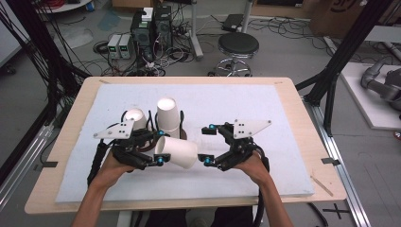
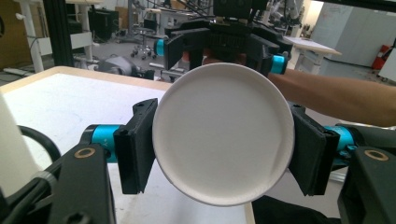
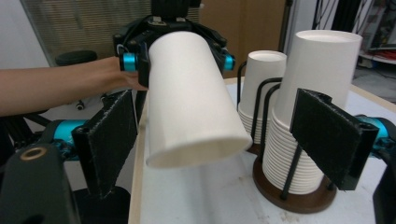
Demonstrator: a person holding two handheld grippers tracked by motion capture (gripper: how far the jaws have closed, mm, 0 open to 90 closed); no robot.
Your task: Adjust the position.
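A pale blue-white mat (image 1: 265, 109) is covering a wooden table (image 1: 302, 118) at the centre of the high view, with a black stool (image 1: 238, 46) and computer boxes (image 1: 150, 26) standing on the grey floor along the top of the frame. Left of centre, two stacks of paper cups (image 1: 169, 116) are sitting in a dark wire holder (image 3: 294, 198) — just beside the left gripper (image 1: 150, 149), which is lying clamped on a single white cup (image 1: 177, 152) held on its side. The right gripper (image 1: 208, 144) is sitting right of centre with its jaws spread wide, the cup's closed end pointing toward their gap — nothing between them.
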